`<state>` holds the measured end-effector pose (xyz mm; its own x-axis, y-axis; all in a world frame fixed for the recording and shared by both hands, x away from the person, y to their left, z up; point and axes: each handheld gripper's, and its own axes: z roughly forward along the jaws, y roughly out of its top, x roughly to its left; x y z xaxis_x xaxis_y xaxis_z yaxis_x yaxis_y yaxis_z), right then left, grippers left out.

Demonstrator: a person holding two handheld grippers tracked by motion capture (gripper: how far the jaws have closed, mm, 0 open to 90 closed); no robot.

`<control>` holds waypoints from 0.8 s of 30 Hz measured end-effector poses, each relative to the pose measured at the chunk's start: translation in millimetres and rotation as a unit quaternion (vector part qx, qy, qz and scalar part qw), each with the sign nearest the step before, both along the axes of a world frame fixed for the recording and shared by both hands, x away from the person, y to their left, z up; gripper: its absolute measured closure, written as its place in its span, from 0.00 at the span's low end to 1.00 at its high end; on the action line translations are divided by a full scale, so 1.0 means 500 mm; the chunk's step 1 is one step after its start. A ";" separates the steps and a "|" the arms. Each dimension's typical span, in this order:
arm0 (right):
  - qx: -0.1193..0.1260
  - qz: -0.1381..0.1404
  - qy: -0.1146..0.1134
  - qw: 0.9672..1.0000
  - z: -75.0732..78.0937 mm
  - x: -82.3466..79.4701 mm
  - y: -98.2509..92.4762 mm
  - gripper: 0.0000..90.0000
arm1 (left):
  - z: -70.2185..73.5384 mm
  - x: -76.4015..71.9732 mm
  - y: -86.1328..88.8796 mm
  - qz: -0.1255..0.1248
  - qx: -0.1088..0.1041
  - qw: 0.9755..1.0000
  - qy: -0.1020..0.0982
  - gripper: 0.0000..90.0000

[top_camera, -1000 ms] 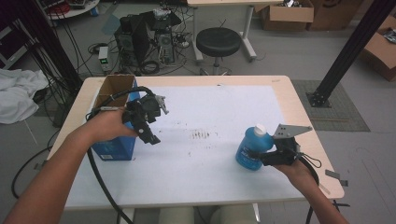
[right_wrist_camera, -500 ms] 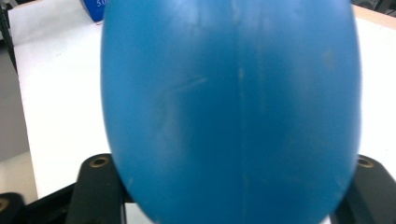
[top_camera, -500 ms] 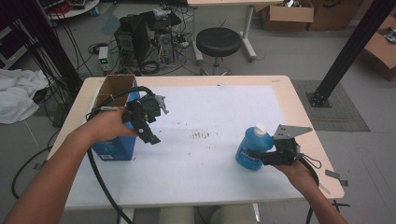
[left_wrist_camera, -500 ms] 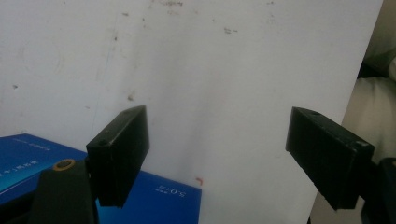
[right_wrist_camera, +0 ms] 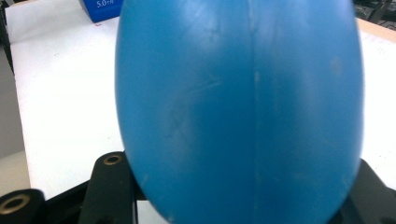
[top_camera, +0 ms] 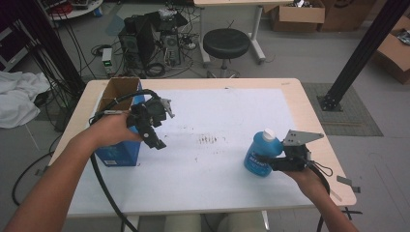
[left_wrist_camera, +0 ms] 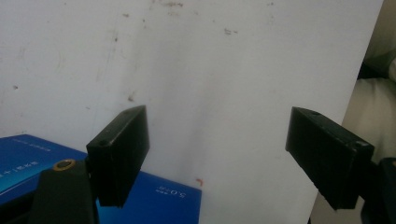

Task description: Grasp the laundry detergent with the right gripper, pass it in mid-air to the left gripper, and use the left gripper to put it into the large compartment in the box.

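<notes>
A blue plastic bottle [top_camera: 261, 157] with a white cap stands upright on the white table sheet at the right. My right gripper [top_camera: 271, 164] reaches it from the right. Its jaws have just been closing with the bottle between them, and they now press on its sides. In the right gripper view the bottle's blue body [right_wrist_camera: 238, 107] looms right in front of the camera. My left gripper [top_camera: 155, 137] hovers open over the left of the table, beside a blue carton [top_camera: 116, 153]. Nothing is between its fingers [left_wrist_camera: 119, 156], and the carton's corner [left_wrist_camera: 163, 196] lies under them.
An open cardboard box [top_camera: 118, 89] stands behind the blue carton at the table's back left corner. The white sheet [top_camera: 217, 116] carries dark smudges at its middle. A stool [top_camera: 226, 42], computer gear and cables stand on the floor beyond the table.
The right gripper's jaws have drawn in against the bottle. Both hands and the bottle keep their places.
</notes>
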<state>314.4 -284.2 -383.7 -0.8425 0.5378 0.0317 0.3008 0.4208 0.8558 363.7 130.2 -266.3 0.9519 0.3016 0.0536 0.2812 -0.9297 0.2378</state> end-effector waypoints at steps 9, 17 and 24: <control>-0.006 0.024 -0.001 1.000 0.016 0.003 0.004 0.49 | 0.008 -0.007 -0.009 -0.008 -0.006 1.000 -0.003 0.25; -0.002 0.073 0.002 0.997 0.059 0.018 0.009 0.49 | 0.034 -0.012 -0.027 -0.017 -0.013 1.000 -0.006 0.24; -0.002 0.166 0.012 0.986 0.111 0.038 0.042 0.50 | 0.058 -0.020 -0.058 -0.035 -0.016 0.999 -0.009 0.23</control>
<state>333.2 -263.1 -328.3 -0.9714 0.2317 0.0515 0.1649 0.5031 0.8483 353.6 101.3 -237.0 0.9699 0.2352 0.0621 0.2102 -0.9389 0.2727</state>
